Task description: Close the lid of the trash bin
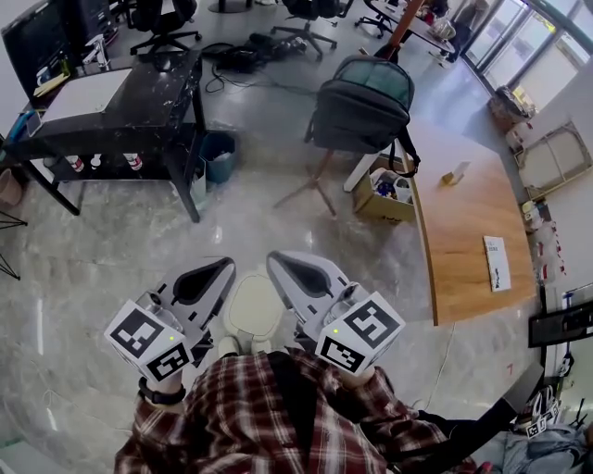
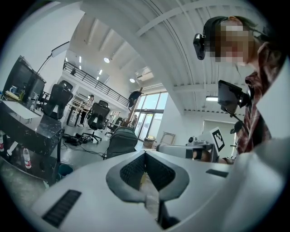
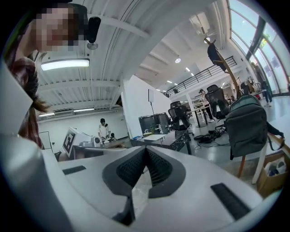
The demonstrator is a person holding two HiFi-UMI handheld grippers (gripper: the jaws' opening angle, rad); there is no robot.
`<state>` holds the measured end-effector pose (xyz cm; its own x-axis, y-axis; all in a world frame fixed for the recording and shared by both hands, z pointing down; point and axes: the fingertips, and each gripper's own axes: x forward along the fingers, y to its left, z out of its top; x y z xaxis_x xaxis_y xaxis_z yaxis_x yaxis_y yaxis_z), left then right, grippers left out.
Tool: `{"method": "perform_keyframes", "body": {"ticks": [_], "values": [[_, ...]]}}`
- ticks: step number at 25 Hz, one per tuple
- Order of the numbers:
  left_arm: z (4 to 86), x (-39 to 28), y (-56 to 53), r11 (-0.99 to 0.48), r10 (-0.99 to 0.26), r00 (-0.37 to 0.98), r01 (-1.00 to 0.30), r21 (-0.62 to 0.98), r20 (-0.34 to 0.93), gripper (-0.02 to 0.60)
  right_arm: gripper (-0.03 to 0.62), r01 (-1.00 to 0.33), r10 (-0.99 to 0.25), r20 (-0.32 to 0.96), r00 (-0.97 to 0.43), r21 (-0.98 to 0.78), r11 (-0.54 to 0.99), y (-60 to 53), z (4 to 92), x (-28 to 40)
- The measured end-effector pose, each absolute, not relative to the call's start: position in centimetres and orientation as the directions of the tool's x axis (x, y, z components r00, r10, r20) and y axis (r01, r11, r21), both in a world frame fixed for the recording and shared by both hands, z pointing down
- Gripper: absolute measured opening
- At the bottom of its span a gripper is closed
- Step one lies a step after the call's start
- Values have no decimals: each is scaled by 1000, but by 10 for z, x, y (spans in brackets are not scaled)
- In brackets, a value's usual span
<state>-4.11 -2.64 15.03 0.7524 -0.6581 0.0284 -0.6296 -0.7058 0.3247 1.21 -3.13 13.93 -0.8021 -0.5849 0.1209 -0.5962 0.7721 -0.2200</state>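
The trash bin (image 1: 252, 310) stands on the pale glossy floor (image 1: 93, 268) right at the person's feet, seen from straight above as a cream, round-cornered top; from this angle I cannot tell whether its lid is fully down; it lies in the gap between the two grippers, neither of which touches it; the left gripper (image 1: 215, 270) hangs above the bin's left edge and the right gripper (image 1: 283, 262) above its right edge, both pointing away from the person; in the left gripper view the left gripper (image 2: 145, 154) has its ribbed dark pads meeting at the tips, with nothing held between them; in the right gripper view the right gripper (image 3: 145, 149) is likewise pressed tip to tip and empty; each carries its cube of square markers close to the person's plaid shirt (image 1: 278, 417); farther out, a grey backpack (image 1: 363, 100) hangs on a wooden stand beyond the grippers; a cardboard box (image 1: 382, 193) with things in it sits on the floor just beside the curved wooden table (image 1: 463, 222), on which a white sheet (image 1: 497, 263) lies; to the left stands a black desk (image 1: 148, 102), with a blue bucket (image 1: 220, 155) under its near corner; office chairs (image 1: 167, 23) stand along the far side of the room.
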Motion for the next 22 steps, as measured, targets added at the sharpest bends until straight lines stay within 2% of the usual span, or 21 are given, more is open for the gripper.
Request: {"method": "perform_keyframes", "body": {"ticks": [22], "values": [[164,-63,-40,-680,-666,743,-644,350,71,11,12,-567,-546,152,-824,-242,788,-51,150,-10]]}}
